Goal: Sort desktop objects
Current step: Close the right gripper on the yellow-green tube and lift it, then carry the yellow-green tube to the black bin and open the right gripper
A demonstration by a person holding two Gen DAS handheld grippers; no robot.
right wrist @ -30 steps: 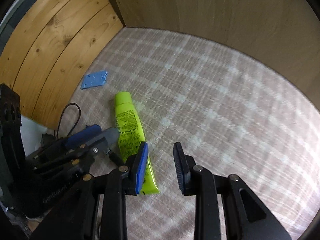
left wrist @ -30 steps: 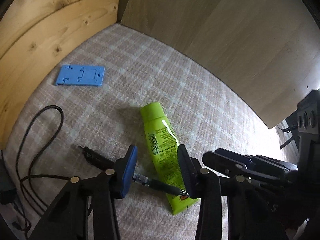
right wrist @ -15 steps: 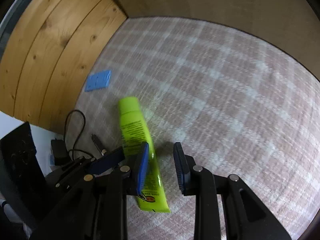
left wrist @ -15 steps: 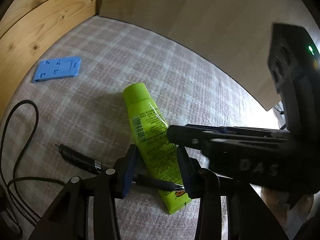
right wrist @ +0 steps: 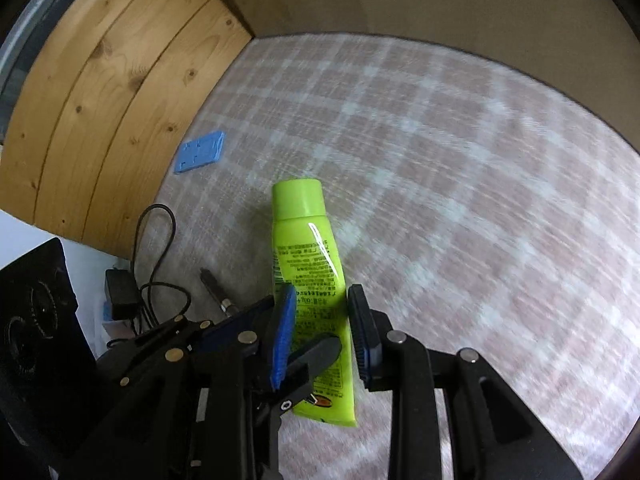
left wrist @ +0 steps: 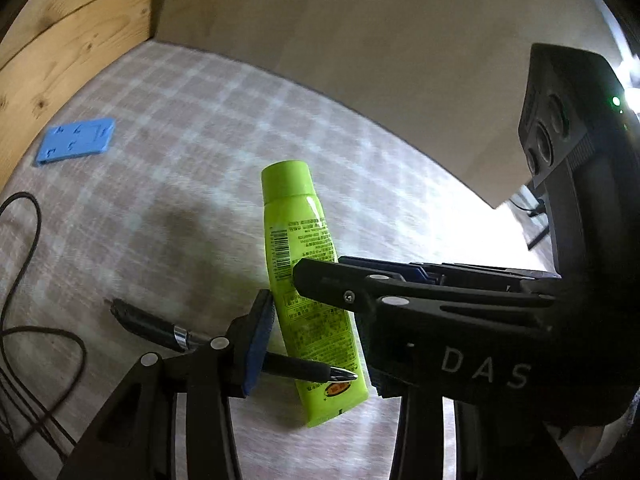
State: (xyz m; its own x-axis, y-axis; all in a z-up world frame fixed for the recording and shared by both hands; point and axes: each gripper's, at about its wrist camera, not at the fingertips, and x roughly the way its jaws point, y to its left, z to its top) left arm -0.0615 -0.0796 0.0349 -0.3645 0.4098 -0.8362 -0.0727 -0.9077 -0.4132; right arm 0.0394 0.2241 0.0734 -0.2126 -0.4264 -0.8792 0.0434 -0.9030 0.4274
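A lime green tube (left wrist: 304,264) lies on the checked cloth, cap pointing away; it also shows in the right wrist view (right wrist: 310,264). A black pen (left wrist: 224,344) lies across the tube's lower end, tip to the right. My left gripper (left wrist: 316,344) is open, its jaws either side of the pen and tube. My right gripper (right wrist: 322,336) is open and straddles the tube's middle from above. It crosses the left wrist view (left wrist: 400,292) from the right.
A flat blue plastic piece (left wrist: 76,142) lies far left near the pine wall (left wrist: 60,40); it also shows in the right wrist view (right wrist: 200,152). A black cable (left wrist: 24,280) loops at the left edge. A beige board (left wrist: 360,40) stands behind.
My right gripper has swung left and down over the tube, now above my left gripper. The left gripper has shifted slightly, staying open around the pen.
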